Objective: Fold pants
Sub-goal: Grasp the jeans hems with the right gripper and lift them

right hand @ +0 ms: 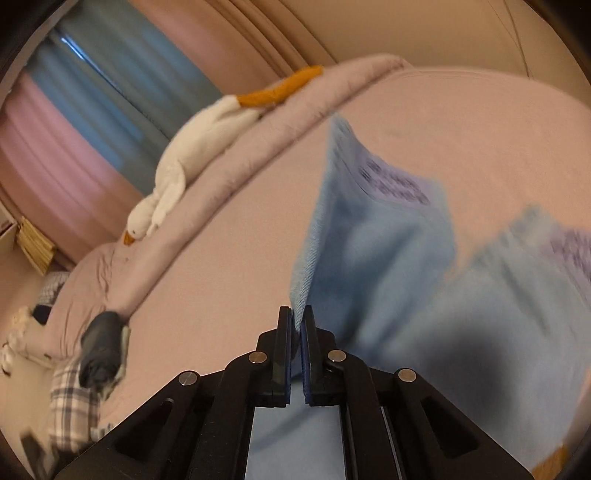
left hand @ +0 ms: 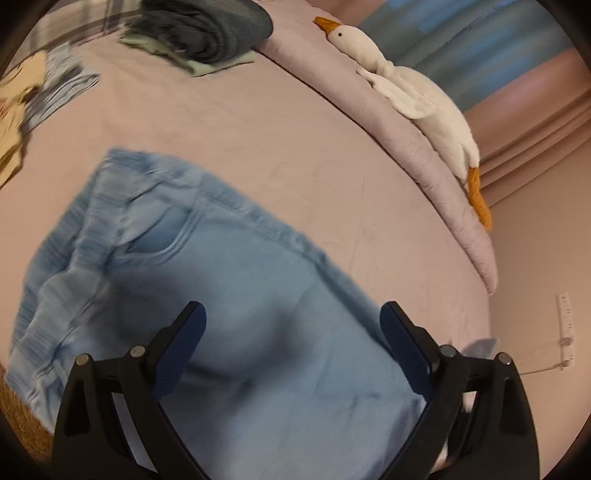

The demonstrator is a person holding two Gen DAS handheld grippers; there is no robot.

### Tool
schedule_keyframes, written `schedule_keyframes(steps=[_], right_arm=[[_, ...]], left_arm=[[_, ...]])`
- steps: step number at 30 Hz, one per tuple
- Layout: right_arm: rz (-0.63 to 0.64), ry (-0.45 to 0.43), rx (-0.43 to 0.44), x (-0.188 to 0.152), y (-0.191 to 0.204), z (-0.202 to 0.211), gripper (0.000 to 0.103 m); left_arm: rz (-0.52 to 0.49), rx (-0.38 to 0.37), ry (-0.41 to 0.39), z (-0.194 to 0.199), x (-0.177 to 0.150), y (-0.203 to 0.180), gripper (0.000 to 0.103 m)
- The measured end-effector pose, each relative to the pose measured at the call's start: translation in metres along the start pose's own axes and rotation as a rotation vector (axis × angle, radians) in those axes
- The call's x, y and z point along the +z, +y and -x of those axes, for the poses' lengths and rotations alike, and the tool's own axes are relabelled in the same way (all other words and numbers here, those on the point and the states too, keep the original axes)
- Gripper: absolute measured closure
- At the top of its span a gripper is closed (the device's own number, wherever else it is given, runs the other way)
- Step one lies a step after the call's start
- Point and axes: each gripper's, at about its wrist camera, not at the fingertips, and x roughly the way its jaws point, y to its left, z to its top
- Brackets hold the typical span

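Light blue denim pants lie spread on the pink bed, waistband and pocket toward the left. My left gripper is open and empty, hovering just above the pants' leg part. In the right wrist view my right gripper is shut on an edge of the pants and lifts that fabric off the bed, so a fold stands up ahead of the fingers. The image is motion-blurred.
A white plush goose lies on a folded pink duvet along the bed's far edge. A dark rolled garment, plaid cloth and yellow and striped clothes sit at the bed's end. Curtains hang behind.
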Motion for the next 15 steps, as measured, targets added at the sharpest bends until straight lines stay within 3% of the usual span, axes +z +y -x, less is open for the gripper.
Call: schedule_keyframes(steps=[3, 4, 6, 9, 14, 15], right_arm=[[-0.028, 0.017, 0.002, -0.002, -0.015, -0.003, 0.098], [-0.043, 0.025, 0.009, -0.003, -0.020, -0.005, 0.098], [-0.058, 0.030, 0.023, -0.006, -0.024, -0.004, 0.098], [-0.064, 0.042, 0.030, -0.007, -0.023, -0.006, 0.098], [-0.066, 0.045, 0.049, -0.013, -0.028, 0.004, 0.098], [-0.067, 0.046, 0.052, -0.014, -0.031, 0.006, 0.098]], left_arm=[[-0.011, 0.008, 0.025, -0.026, 0.009, -0.014, 0.015], [-0.005, 0.003, 0.046, -0.036, 0.012, -0.016, 0.028], [0.028, 0.006, 0.095, -0.056, 0.018, -0.017, 0.036], [0.042, 0.056, 0.124, -0.079, 0.028, -0.021, 0.043], [0.066, 0.112, 0.156, -0.098, 0.041, -0.020, 0.045], [0.076, 0.117, 0.166, -0.102, 0.043, -0.019, 0.055]])
